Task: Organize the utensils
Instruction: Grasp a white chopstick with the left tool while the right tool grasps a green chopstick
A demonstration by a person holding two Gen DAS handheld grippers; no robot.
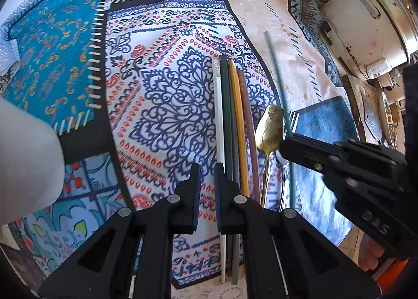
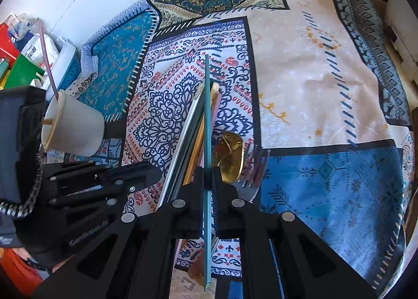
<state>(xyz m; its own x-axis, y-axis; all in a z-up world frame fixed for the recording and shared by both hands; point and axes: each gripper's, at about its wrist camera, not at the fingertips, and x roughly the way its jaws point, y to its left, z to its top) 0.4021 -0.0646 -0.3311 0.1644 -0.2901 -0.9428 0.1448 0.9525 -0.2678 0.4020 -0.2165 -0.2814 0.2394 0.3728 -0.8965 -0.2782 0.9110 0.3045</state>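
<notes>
Chopsticks (image 1: 236, 126) lie in a row of 4 on the patterned cloth (image 1: 162, 95): white, dark green, yellow and brown, side by side and touching, all pointing the same way. Taking this row as landmark, a gold spoon (image 1: 270, 126) lies just to the right of it, bowl up, and a clear plastic fork (image 2: 254, 168) lies just beside the spoon, further from the row. A teal chopstick (image 2: 207, 126) is apart from the others: the right gripper (image 2: 208, 181) is clamped on it near the middle, and the stick passes between the 2 closed jaws and stands out in front and behind them. In the right wrist view this stick crosses over the row at a small angle. The left gripper (image 1: 207, 184) hangs over the near end of the row, a little to the left of the white stick; its jaws are almost together, with only a narrow gap, and nothing is between them. A white paper cup (image 2: 75, 126) stands well to the left of the row, with a pink straw (image 2: 48, 56) and a wooden stick (image 2: 47, 122) in it.
</notes>
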